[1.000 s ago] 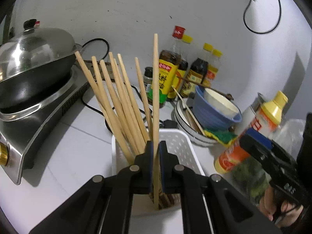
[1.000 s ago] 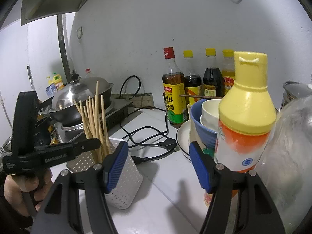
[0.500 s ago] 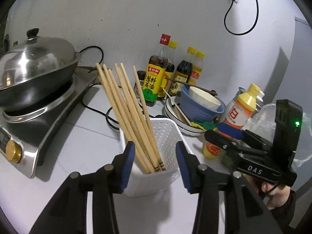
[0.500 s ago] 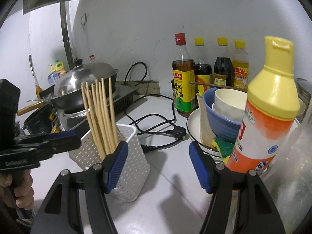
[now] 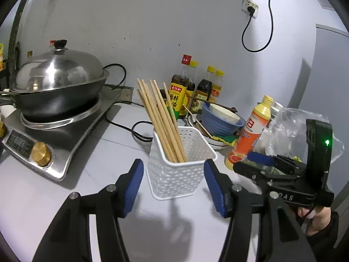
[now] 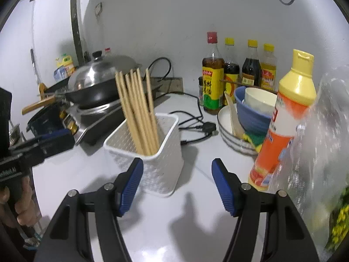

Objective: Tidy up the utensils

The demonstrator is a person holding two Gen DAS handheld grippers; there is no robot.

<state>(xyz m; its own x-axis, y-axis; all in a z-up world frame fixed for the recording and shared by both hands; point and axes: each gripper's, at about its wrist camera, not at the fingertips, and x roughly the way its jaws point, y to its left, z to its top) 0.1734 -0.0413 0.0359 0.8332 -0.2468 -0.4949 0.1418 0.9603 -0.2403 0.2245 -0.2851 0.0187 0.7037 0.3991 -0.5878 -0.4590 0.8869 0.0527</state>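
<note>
A white perforated basket (image 5: 177, 170) stands on the white counter and holds several wooden chopsticks (image 5: 160, 118) that lean to the left. My left gripper (image 5: 174, 187) is open and empty, just in front of the basket, with a finger on each side. In the right wrist view the basket (image 6: 150, 152) and chopsticks (image 6: 139, 111) are left of centre. My right gripper (image 6: 177, 187) is open and empty, in front of and right of the basket. The right gripper also shows at the right of the left wrist view (image 5: 261, 161).
A lidded wok (image 5: 56, 83) sits on an induction cooker (image 5: 43, 144) at the left. Sauce bottles (image 5: 196, 87) line the wall. Stacked bowls with a spoon (image 5: 218, 120), an orange squeeze bottle (image 5: 253, 131) and a plastic bag (image 6: 316, 152) stand at the right. A black cable (image 6: 196, 126) lies behind the basket.
My left gripper let go of a chopstick into the basket, opened and drew back. The right gripper stayed open and shifted slightly back.
</note>
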